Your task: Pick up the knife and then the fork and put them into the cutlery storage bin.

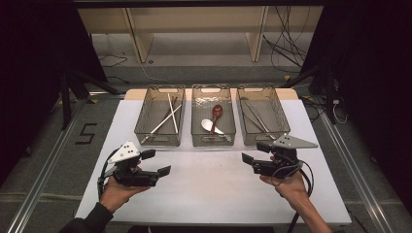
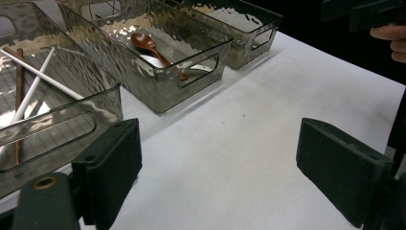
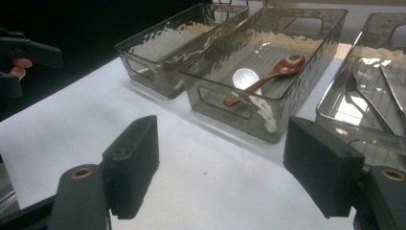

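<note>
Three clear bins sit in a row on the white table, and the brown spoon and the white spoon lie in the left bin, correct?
Not quite. The brown spoon and white spoon lie in the middle bin, not the left one, as the high view shows. The three clear bins do sit in a row on the white table.

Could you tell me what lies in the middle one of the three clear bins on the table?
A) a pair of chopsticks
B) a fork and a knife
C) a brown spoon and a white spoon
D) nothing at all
C: in the high view the middle bin holds a brown spoon and a white spoon, also seen in the right gripper view.
</note>
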The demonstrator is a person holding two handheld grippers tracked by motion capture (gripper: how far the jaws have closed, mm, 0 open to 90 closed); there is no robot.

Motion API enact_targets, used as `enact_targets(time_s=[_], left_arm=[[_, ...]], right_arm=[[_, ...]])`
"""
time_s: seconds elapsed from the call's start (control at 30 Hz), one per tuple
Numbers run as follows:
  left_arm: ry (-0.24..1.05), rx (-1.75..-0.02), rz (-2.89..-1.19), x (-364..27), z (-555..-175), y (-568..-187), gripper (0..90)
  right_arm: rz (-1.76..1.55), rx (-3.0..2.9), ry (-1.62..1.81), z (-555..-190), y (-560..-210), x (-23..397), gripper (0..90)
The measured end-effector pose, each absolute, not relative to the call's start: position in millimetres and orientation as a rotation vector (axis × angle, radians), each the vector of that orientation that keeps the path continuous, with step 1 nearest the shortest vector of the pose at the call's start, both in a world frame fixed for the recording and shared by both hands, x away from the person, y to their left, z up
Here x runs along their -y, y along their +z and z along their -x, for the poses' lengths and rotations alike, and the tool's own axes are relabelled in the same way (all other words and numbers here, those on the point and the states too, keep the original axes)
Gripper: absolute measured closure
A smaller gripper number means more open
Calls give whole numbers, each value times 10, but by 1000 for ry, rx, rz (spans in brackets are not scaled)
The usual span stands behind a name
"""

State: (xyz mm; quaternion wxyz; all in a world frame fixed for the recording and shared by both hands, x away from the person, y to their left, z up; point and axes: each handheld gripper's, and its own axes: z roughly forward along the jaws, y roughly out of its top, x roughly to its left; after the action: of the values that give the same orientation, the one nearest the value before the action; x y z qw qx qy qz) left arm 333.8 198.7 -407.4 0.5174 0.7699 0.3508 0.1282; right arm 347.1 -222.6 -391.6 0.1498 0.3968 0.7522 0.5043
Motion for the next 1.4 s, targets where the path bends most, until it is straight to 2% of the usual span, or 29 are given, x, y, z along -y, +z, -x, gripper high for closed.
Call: enact_targets(time_s=[0.83,1.4], left_arm=[[279,-844,-1831,-2030,-3288,-4088,152],[289,-844,-1830,-2030,-3302,-4092,152]], right_arm=[[-1143,-2147,1414,-3215,-4083,2292,260],[-1147,-2174,1383,-3213,-4126,2283,249]])
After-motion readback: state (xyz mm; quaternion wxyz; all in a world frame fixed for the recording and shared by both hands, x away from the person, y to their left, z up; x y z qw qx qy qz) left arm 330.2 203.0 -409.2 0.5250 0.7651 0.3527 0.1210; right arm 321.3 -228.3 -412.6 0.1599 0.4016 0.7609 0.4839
